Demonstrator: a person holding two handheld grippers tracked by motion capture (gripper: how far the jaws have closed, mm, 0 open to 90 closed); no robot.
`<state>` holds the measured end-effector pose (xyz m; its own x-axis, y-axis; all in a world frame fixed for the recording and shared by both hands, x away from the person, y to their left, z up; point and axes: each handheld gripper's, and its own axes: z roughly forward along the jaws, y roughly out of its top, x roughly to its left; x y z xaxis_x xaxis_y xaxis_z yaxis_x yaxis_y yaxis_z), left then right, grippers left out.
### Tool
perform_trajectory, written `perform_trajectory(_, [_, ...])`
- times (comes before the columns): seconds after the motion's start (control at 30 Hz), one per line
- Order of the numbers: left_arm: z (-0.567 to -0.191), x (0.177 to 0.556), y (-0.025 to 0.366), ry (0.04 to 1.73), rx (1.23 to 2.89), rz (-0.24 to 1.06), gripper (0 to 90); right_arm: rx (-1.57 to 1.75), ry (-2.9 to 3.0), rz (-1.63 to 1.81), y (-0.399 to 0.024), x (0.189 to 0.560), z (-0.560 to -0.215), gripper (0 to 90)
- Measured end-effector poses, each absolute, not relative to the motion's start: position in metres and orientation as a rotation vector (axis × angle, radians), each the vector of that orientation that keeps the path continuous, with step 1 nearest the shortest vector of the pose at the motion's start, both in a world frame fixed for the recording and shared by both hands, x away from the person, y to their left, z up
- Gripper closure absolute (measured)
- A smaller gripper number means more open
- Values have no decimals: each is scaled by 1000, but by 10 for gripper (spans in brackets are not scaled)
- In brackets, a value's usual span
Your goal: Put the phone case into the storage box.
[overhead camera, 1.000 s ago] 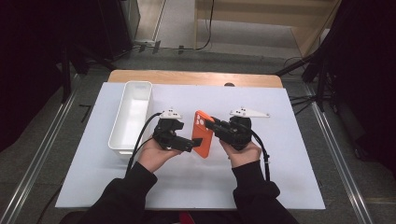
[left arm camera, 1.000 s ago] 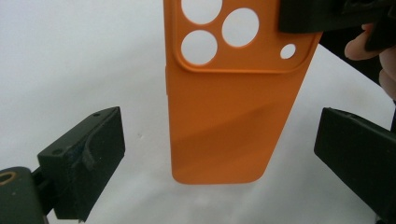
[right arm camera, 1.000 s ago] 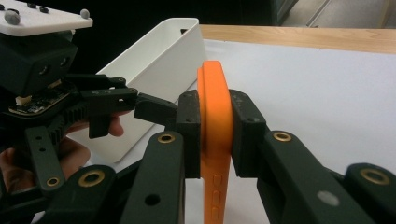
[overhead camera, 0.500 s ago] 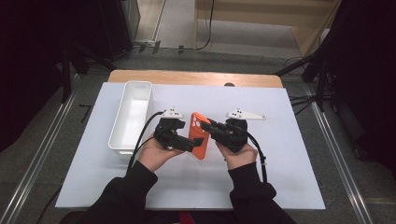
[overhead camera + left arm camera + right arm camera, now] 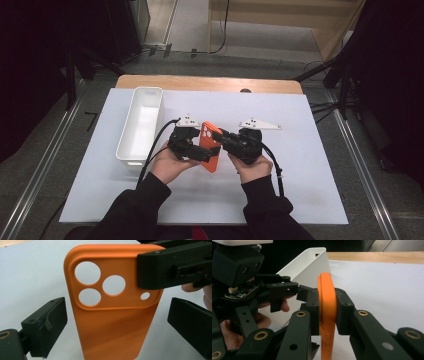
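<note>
Orange phone case (image 5: 112,322), lower end cut off, right gripper (image 5: 327,312) clamped.

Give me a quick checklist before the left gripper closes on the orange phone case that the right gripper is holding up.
1. Right gripper clamped on the orange silicone phone case: ok, both pads press its edge.
2. Case between the left gripper's jaws: ok, one jaw stands on each side.
3. Left pads touching the case: not ok, gaps show on both sides; the jaws have just been closing a little.
4. Case lifted off the white table cover: cannot tell.
5. White plastic bin apart from both grippers: ok, it stands to the left.
6. Camera cut-outs unblocked: not ok, the right gripper's jaw overlaps that corner.
</note>
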<state>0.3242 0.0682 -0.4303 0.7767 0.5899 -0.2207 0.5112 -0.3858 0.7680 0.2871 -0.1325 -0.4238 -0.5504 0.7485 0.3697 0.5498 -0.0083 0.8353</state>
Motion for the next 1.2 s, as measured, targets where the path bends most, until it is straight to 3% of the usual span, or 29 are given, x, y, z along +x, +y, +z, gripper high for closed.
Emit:
perform_trajectory(0.27, [-435, 325, 64, 826, 2071, 135, 28, 1385, 2076, 1599, -130, 286, -425, 746])
perform_trajectory(0.77, [-437, 324, 61, 830, 2069, 192, 136, 1402, 2071, 1605, -128, 285, -426, 746])
perform_trajectory(1.2, [-434, 320, 60, 830, 2063, 247, 159, 1398, 2060, 1622, -128, 285, -426, 742])
